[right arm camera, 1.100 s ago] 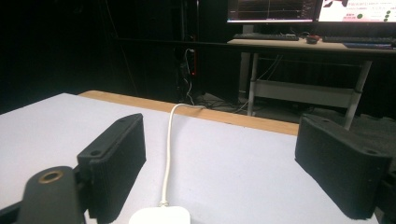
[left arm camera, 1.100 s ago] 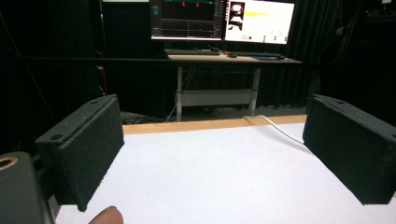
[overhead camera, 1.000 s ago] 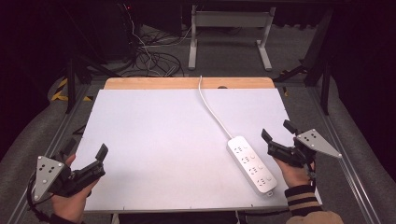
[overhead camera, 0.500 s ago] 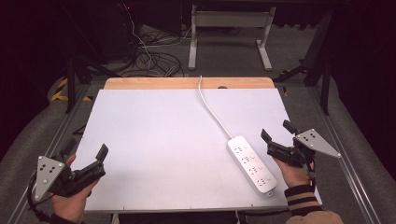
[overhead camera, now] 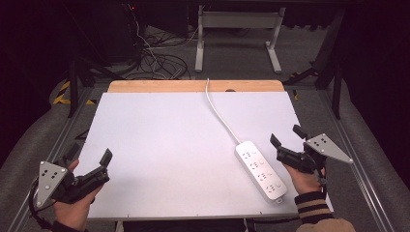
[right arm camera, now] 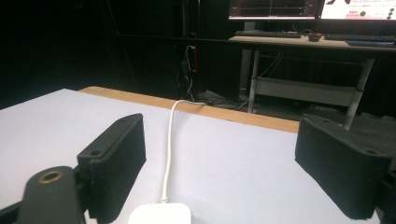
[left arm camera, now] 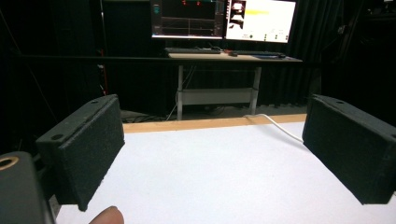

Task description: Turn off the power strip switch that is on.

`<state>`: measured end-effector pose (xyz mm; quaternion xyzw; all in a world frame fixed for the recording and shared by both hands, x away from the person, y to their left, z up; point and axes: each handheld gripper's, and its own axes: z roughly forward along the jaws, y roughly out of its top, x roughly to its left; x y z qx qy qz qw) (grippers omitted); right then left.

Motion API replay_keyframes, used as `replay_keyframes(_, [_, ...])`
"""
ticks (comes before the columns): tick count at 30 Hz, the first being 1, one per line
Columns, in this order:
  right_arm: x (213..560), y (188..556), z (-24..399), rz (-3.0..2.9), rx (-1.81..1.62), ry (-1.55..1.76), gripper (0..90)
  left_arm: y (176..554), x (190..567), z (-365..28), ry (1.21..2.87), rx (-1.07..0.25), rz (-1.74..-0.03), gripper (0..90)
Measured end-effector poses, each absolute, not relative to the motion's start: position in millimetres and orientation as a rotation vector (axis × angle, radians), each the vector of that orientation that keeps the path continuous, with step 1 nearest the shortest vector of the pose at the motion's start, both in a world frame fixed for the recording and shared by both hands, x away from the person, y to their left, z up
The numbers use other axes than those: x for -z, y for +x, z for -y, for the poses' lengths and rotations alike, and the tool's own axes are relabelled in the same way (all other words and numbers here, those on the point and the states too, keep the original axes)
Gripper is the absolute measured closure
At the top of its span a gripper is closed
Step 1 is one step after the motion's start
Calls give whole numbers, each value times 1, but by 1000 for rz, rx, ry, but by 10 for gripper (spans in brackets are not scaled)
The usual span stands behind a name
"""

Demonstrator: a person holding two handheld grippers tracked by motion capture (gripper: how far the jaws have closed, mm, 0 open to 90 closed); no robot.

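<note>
Two grippers wait at the near corners of the white table (overhead camera: 159,140), and neither holds anything: the left gripper (overhead camera: 89,162) sits at the near left edge with its jaws spread wide over bare surface, and the right gripper (overhead camera: 285,140) hangs at the near right with its jaws equally apart. The white power strip (overhead camera: 260,170) lies flat on the near right part of the table, just beside the right gripper, its end showing between that gripper's jaws in the right gripper view (right arm camera: 159,214). Its white cable (overhead camera: 220,113) runs from the strip toward the far wooden edge (overhead camera: 193,86) and drops over it. This looks like the very start of the work, an approach not yet begun. The next move likely calls for the right gripper to swing left and down, straddling the strip's narrow width before closing. Against the frames a second and half a second back, nothing has shifted: both hands, strip and cable sit where they were.
</note>
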<state>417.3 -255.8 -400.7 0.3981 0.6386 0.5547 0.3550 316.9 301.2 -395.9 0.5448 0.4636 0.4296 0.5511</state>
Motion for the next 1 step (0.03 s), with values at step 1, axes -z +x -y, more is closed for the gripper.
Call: replay_keyframes(1, [401, 417, 256, -1650, -1433, 1028, 166, 317, 396, -301, 1288, -1018, -1096, 58])
